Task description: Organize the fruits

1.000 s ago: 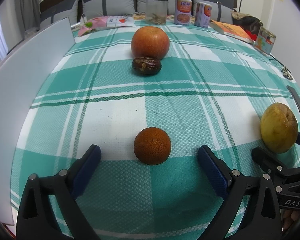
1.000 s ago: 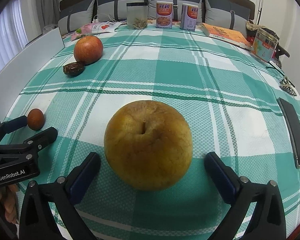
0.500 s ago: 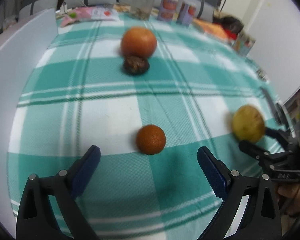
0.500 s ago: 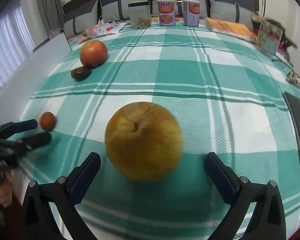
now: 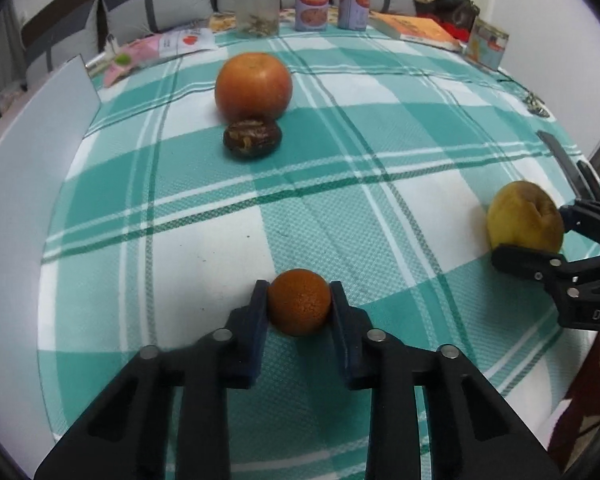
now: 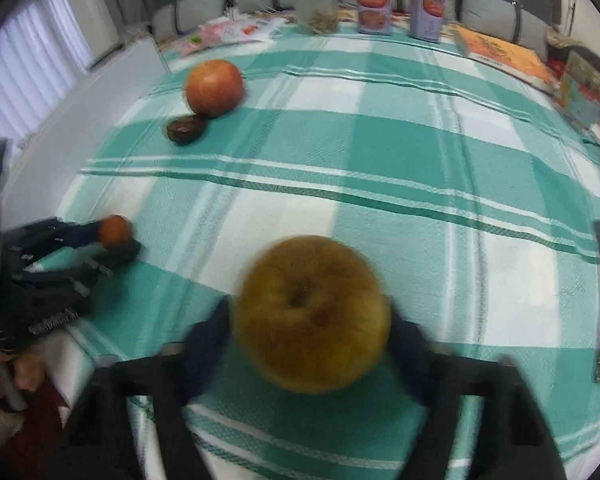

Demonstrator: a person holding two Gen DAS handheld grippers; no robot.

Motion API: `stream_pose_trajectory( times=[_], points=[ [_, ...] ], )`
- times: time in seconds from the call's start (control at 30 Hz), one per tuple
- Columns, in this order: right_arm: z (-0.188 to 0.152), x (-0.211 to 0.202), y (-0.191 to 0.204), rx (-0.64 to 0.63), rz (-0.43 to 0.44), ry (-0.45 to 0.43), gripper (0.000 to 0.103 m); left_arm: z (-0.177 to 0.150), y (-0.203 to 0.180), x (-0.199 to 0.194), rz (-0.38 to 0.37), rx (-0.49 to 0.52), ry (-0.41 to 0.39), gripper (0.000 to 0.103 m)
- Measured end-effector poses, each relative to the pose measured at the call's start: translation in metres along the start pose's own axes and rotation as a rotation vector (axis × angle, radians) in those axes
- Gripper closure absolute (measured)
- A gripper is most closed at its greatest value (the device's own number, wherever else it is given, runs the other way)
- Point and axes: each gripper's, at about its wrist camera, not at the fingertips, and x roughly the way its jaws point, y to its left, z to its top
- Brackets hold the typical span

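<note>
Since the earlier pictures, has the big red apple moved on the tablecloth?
No. In the left wrist view the red apple sits just behind the dark date, touching it as before, on the same green square.

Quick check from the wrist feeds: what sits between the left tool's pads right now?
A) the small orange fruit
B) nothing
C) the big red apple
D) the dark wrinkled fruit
A: the left tool has just been closing and its blue pads press both sides of the small orange fruit; the red apple and dark wrinkled fruit lie far off on the cloth.
</note>
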Motion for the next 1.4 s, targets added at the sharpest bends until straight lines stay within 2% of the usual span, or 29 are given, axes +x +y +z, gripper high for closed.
stream_pose_trajectory(
  times=[0.07,0.13,0.27,0.33,0.43,0.53,0.67,0.8,0.93,0.97,1.0,1.03,1.07,1.13,1.23,1.3,1.4],
  points=[
    [0.002,-0.005,0.001,0.016,0.032,-0.006,0.037,0.001,0.008,-0.013,-0.024,-0.035,-0.017,0.075],
    [0.010,-0.017,0.012,0.022,0.096,-0.020,0.037,0.006,0.024,-0.043,-0.079,-0.094,-0.057,0.075],
    [0.052,-0.041,0.072,-0.059,0.254,-0.048,0.037,0.024,0.078,-0.122,-0.150,-0.222,-0.151,0.075],
    [0.081,-0.051,0.120,-0.130,0.339,-0.064,0.037,0.033,0.113,-0.154,-0.136,-0.281,-0.190,0.075],
    [0.125,-0.056,0.196,-0.224,0.465,-0.071,0.037,0.045,0.187,-0.188,-0.057,-0.383,-0.228,0.074],
    [0.165,-0.042,0.272,-0.312,0.521,-0.064,0.037,0.047,0.264,-0.183,0.070,-0.479,-0.188,0.074],
    [0.204,0.007,0.366,-0.470,0.476,-0.013,0.037,0.027,0.350,-0.137,0.186,-0.614,-0.061,0.074],
    [0.215,0.065,0.409,-0.538,0.380,0.095,0.037,0.000,0.398,-0.087,0.195,-0.735,0.077,0.074],
    [0.214,0.103,0.419,-0.574,0.292,0.146,0.037,-0.015,0.411,-0.062,0.219,-0.757,0.157,0.071],
    [0.213,0.107,0.420,-0.573,0.280,0.153,0.036,-0.017,0.412,-0.060,0.229,-0.762,0.163,0.060],
    [0.214,0.107,0.421,-0.576,0.265,0.118,0.036,-0.017,0.412,-0.060,0.236,-0.765,0.160,0.041],
    [0.217,0.101,0.417,-0.567,0.266,0.094,0.031,-0.018,0.412,-0.063,0.245,-0.767,0.147,0.033],
    [0.220,0.093,0.414,-0.543,0.280,0.063,0.025,-0.018,0.410,-0.069,0.260,-0.767,0.124,0.029],
    [0.232,0.068,0.399,-0.483,0.309,-0.029,0.023,-0.014,0.406,-0.088,0.279,-0.756,0.060,0.029],
    [0.243,0.024,0.375,-0.444,0.308,-0.162,0.015,0.004,0.392,-0.119,0.292,-0.732,-0.061,0.021],
    [0.247,-0.004,0.351,-0.415,0.301,-0.229,0.009,0.016,0.370,-0.145,0.300,-0.689,-0.146,0.017],
    [0.242,-0.035,0.316,-0.377,0.289,-0.280,0.003,0.031,0.324,-0.175,0.281,-0.619,-0.238,0.016]
  ],
)
